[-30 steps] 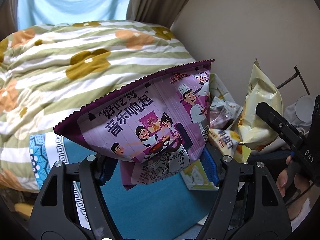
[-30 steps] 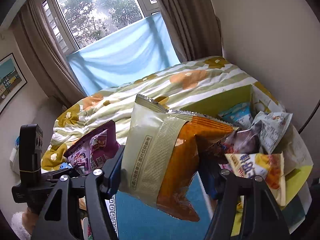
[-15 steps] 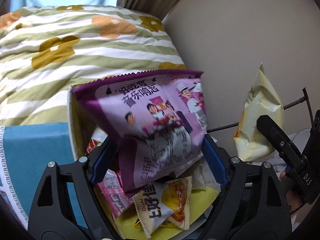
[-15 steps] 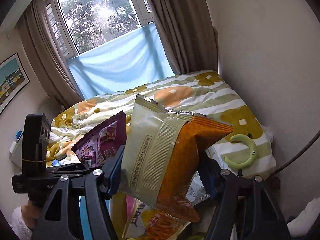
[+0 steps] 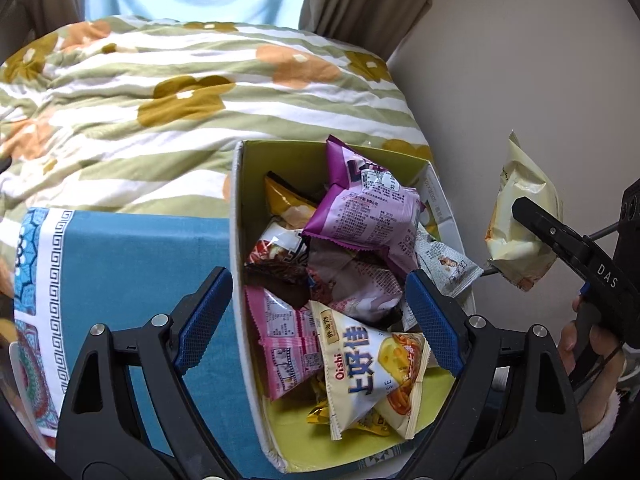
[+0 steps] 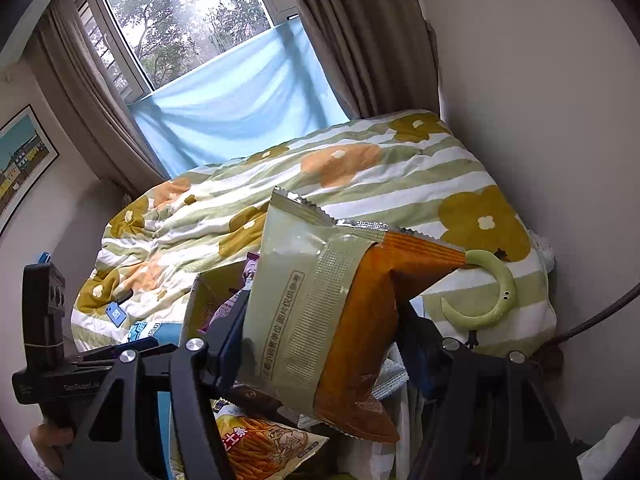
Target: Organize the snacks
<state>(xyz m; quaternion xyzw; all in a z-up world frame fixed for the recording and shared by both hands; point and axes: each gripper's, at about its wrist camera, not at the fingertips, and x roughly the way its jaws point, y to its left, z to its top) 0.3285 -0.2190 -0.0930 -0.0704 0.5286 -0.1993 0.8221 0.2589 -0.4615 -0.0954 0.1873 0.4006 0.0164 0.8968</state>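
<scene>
A yellow-green cardboard box on the bed holds several snack packets. The purple snack bag lies on top of the pile at the box's far end. A cream Oishi bag lies at the near end. My left gripper is open and empty above the box. My right gripper is shut on a cream and orange snack bag and holds it in the air above the box's right side; the bag also shows in the left wrist view.
A striped flowered duvet covers the bed behind the box. A blue patterned cloth lies left of the box. A wall is close on the right. A green crescent-shaped item lies on the duvet.
My left gripper moved right over the box, opened and let go of the purple bag, which now lies in the box. My right gripper kept its bag and moved right.
</scene>
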